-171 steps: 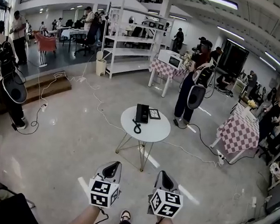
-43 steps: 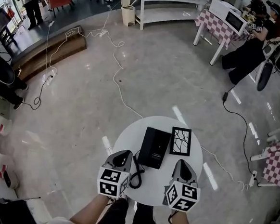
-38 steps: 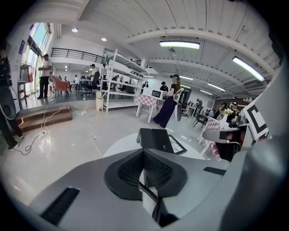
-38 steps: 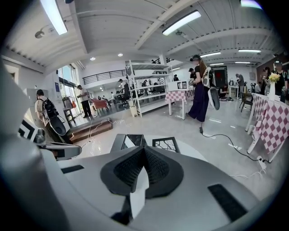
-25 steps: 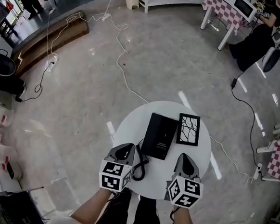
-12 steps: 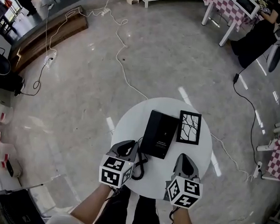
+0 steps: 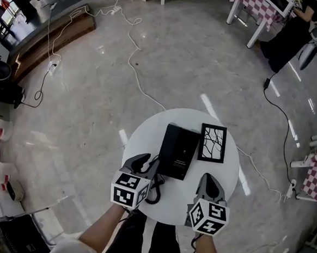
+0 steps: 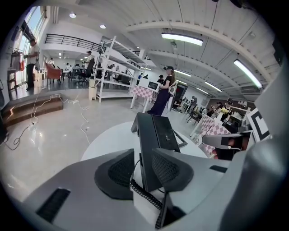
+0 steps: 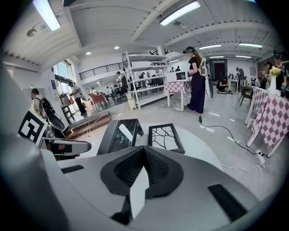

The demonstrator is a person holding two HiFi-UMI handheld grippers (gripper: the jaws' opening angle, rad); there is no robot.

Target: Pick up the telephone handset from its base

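My left gripper, jaws just eased half apart, straddles the near end of the slim black plastic telephone handset, resting on its base. I should centre it before squeezing, clear of the coiled cord.

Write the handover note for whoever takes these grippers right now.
Left gripper: jaws have just been opening and now stand apart around the near end of the handset. The pads are not pressing it.
Right gripper: shut, empty, over the table's near edge.
The handset lies on its base, with the coiled cord at the near end and a picture frame beside it.
Done: left gripper lined up.
Left: close on the handset and lift it off.
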